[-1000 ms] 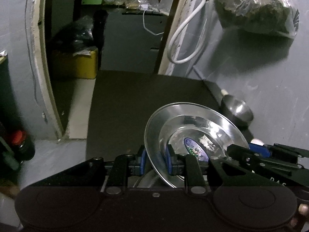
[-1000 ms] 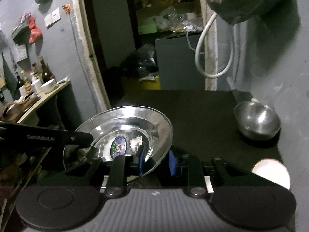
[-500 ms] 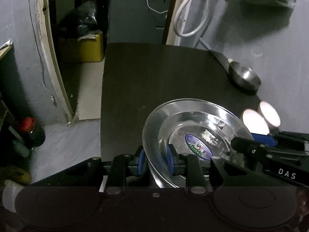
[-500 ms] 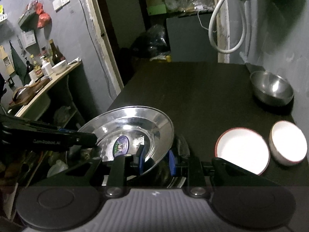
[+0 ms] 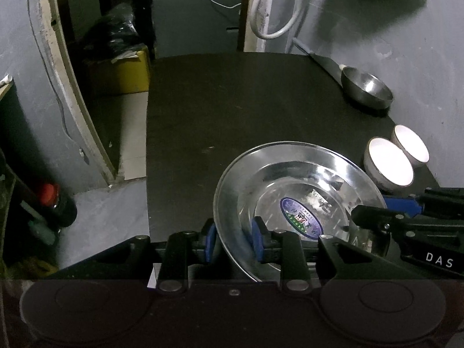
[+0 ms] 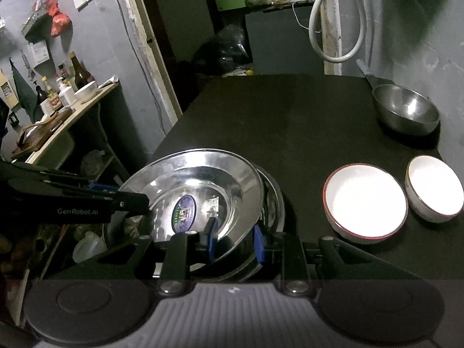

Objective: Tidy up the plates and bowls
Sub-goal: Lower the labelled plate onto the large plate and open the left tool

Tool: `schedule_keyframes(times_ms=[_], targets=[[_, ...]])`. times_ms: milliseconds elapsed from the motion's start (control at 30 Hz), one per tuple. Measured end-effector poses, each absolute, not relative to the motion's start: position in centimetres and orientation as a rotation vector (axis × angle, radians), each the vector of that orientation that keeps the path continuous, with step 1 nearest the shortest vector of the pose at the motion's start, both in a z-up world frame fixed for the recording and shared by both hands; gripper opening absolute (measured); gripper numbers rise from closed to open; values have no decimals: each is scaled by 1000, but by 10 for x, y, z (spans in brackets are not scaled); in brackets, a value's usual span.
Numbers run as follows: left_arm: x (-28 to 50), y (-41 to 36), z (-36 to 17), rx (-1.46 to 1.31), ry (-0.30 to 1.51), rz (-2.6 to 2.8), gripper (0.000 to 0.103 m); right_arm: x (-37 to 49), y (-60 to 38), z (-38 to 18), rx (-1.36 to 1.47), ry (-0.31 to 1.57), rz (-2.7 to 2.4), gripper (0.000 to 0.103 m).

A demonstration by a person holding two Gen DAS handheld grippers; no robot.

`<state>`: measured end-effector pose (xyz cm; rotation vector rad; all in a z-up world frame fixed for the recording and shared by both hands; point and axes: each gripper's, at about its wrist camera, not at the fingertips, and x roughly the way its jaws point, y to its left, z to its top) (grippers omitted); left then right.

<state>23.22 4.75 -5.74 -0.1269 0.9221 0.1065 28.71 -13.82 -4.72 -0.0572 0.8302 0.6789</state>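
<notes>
I had both grippers on the steel plate, one at each side of its rim. The left gripper had the near-left rim between its blue fingers; they had just been easing apart, and I could see slack on the outer side, so I read them as loosened around the rim rather than pressing it. The right gripper had its fingers set across the opposite rim, and they looked clamped on it. The plate sat tilted at the near edge of the dark tabletop, over what looked like another steel dish under it; whether the two touched I could not tell. Just beyond, to the right, stood a red-rimmed white bowl and a smaller white bowl beside it, close but seemingly apart. Farther back by the grey wall sat a steel bowl. Past the tabletop a white hose hung looped by the doorway, and a side shelf with bottles stood off to the left.
</notes>
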Motion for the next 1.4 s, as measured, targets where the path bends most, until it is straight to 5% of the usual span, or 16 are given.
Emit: schedule_keyframes(times_ms=[1400], targets=[[252, 34, -77, -44, 968, 122, 36, 279, -122, -51, -140, 842, 649, 34]])
